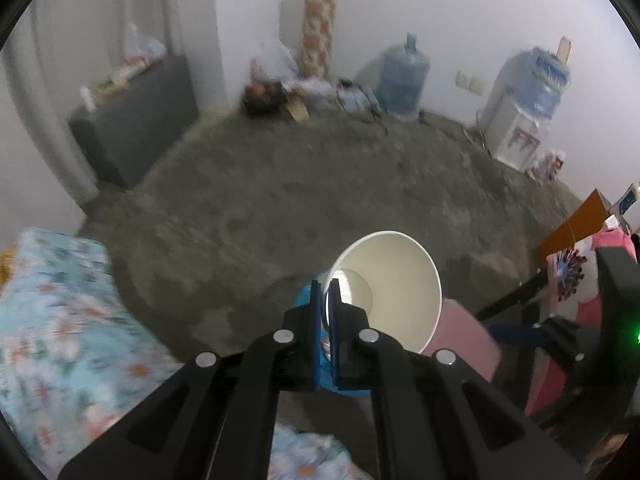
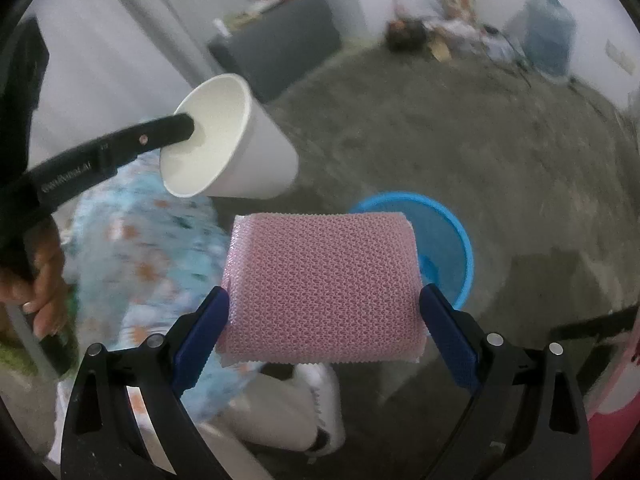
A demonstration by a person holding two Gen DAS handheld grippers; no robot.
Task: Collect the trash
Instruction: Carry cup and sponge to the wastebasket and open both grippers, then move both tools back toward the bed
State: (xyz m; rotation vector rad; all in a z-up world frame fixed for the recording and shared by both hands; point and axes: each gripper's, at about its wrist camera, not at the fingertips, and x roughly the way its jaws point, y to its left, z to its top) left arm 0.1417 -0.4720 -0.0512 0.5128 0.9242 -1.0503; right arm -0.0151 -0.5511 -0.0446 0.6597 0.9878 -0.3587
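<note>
My left gripper [image 1: 326, 292] is shut on the rim of a white paper cup [image 1: 396, 292], held in the air on its side; the cup also shows in the right wrist view [image 2: 240, 148] with one finger inside it. My right gripper [image 2: 324, 300] is shut on a pink foam-net sleeve [image 2: 324, 288], which also shows in the left wrist view [image 1: 460, 336]. A blue bin [image 2: 448, 248] stands on the floor beyond the pink sleeve; a bit of it shows behind my left fingers [image 1: 304, 296].
A bed with a blue floral sheet [image 1: 60, 312] lies at left. A dark cabinet [image 1: 136, 120], water jugs [image 1: 404, 76], a dispenser [image 1: 520, 120] and clutter line the far wall. My white shoe [image 2: 316, 408] is below. The floor is grey concrete [image 1: 320, 192].
</note>
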